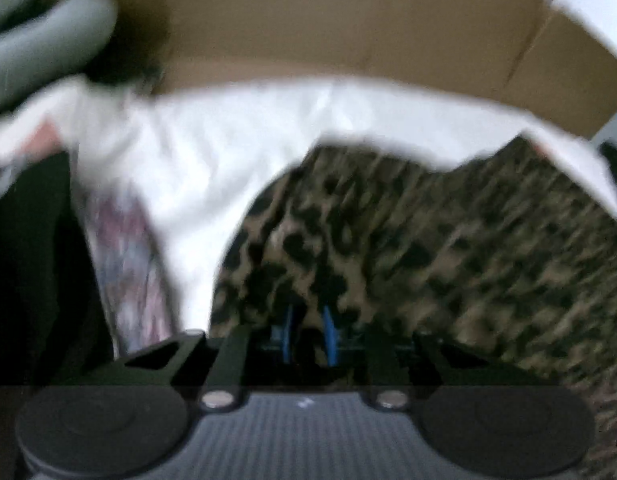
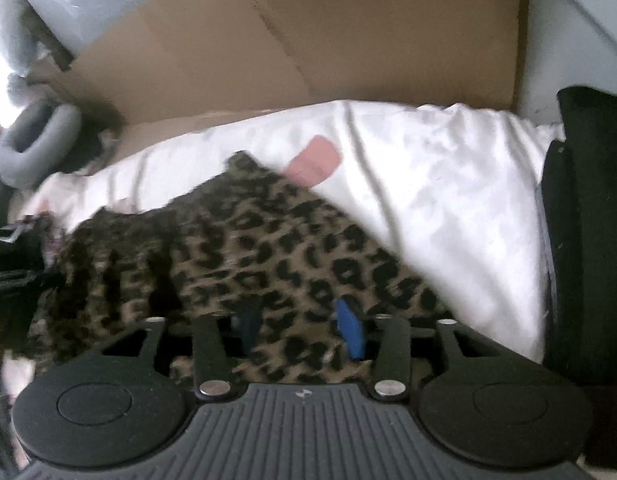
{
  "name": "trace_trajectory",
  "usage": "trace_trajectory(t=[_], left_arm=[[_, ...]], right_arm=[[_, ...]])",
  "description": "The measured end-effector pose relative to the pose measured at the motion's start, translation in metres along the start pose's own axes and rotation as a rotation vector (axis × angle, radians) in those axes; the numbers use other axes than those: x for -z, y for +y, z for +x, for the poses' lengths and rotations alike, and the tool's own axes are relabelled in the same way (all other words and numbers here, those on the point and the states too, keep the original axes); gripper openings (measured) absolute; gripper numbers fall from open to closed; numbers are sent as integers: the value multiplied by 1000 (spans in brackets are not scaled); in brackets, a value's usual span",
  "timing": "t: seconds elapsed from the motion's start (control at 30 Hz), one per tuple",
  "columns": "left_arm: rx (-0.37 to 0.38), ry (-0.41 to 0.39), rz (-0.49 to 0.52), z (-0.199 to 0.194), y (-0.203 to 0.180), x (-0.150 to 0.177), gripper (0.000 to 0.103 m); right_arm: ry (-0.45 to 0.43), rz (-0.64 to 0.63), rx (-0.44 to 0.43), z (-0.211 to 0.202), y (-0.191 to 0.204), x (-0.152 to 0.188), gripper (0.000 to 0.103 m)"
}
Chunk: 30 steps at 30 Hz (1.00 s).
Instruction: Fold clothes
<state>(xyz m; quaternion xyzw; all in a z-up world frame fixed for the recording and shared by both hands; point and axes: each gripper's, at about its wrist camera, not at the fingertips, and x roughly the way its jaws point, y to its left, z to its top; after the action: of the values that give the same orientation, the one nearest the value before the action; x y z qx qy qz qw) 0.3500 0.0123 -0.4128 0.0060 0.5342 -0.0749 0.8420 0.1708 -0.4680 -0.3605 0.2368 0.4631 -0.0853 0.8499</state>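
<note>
1. My left gripper [image 1: 308,330] points steeply down over the leopard-print garment [image 1: 408,248]; its blue pads [image 1: 328,336] stand close together with a dark fold of that fabric between them. The picture is too smeared for me to say whether they pinch it.
2. My right gripper [image 2: 300,330] also sits over the leopard-print garment [image 2: 268,252], its blue pads [image 2: 350,328] about halfway apart. The cloth lies under and between them, but the pads are not pressing on it.
3. The garment is spread over a white sheet [image 2: 448,200], bunched and rumpled toward the left of the right wrist view.
4. A pink patch [image 2: 314,160] shows on the sheet just beside the garment's far edge.
5. Behind the sheet stands a brown cardboard panel [image 2: 328,40], also seen from the left wrist [image 1: 348,20].
6. A grey padded ring [image 2: 32,140] rests at the far left, and something black [image 2: 588,220] stands along the right edge.
</note>
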Motion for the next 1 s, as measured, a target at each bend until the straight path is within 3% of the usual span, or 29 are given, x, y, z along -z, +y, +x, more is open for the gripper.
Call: trace_trajectory(t=[0.13,0.3,0.37,0.43,0.53,0.6,0.67,0.83,0.93,1.0], left_arm=[[-10,-47,14,-8,3,12,18],[27,-146,-30,-35,8,-6,21],[32,-187,-36,-40,10,-17,42],[22,-222,-36,-36,10,-28,54],[2,-237,-32,-21,10,-41,56],[12,-234,-45,-11,12,-46,59],[38,-240,-61,-4,15,-47,61],[63,-220,-107,20,19,-51,61],[88,-193,-139,32,23,-51,60],[105,-201,-137,33,22,-50,53]], right_arm=[[-31,-27,15,12,-2,-10,52],[-43,-114,27,31,10,-26,52],[-47,-147,33,40,15,-33,53],[-43,-167,27,49,20,-40,53],[-27,-239,17,61,33,-49,56],[-20,-294,26,70,43,-56,70],[-17,-308,32,78,47,-62,74],[5,-324,23,101,50,-69,74],[42,-401,6,110,56,-69,71],[44,-427,-11,110,57,-74,62]])
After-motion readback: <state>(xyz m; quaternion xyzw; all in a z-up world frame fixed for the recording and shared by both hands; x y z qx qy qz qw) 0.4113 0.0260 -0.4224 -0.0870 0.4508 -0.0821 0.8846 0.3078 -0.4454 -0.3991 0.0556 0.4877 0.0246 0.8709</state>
